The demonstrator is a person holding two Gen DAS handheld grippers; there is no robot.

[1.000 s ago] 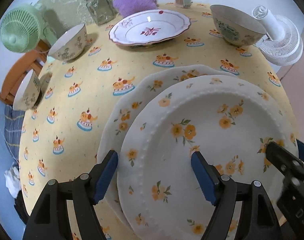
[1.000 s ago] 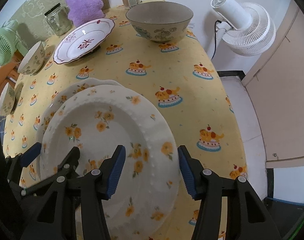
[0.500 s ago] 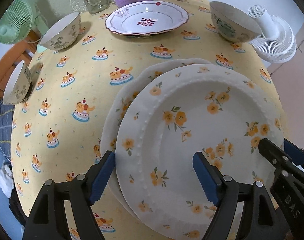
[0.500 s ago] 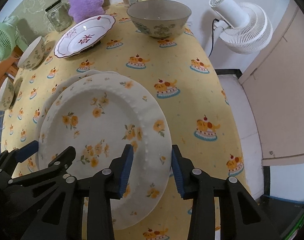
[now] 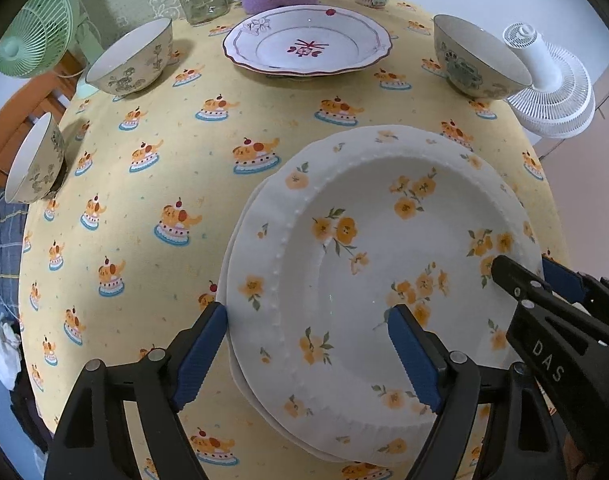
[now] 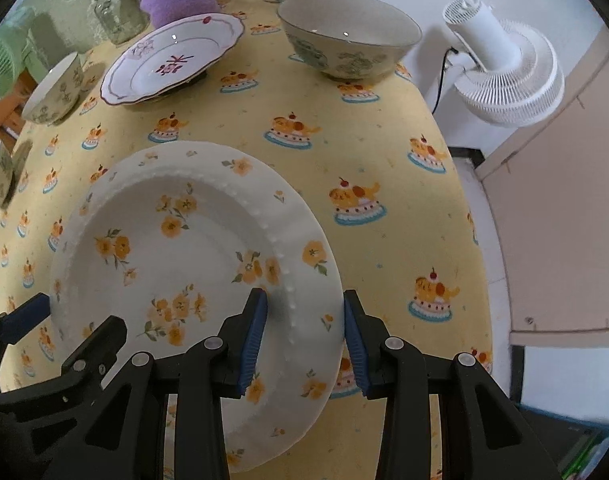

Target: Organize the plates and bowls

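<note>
Table: your yellow cake-print tablecloth (image 5: pixel 152 208) carries everything.
Plates: the yellow-flowered plate (image 5: pixel 384 248) now sits squarely on the matching plate (image 5: pixel 240 224) beneath, near-right; a second ago it overhung. First stack looks made.
Pink plate (image 5: pixel 304 40): far centre, untouched.
Bowls: large bowl (image 6: pixel 348 36) far right; two others far left.
Right gripper (image 6: pixel 304 336): narrowed, straddling the plate's right rim; pressing or not, I cannot tell.
Left gripper (image 5: pixel 308 348): your fingers are opening, released around the left rim.
</note>
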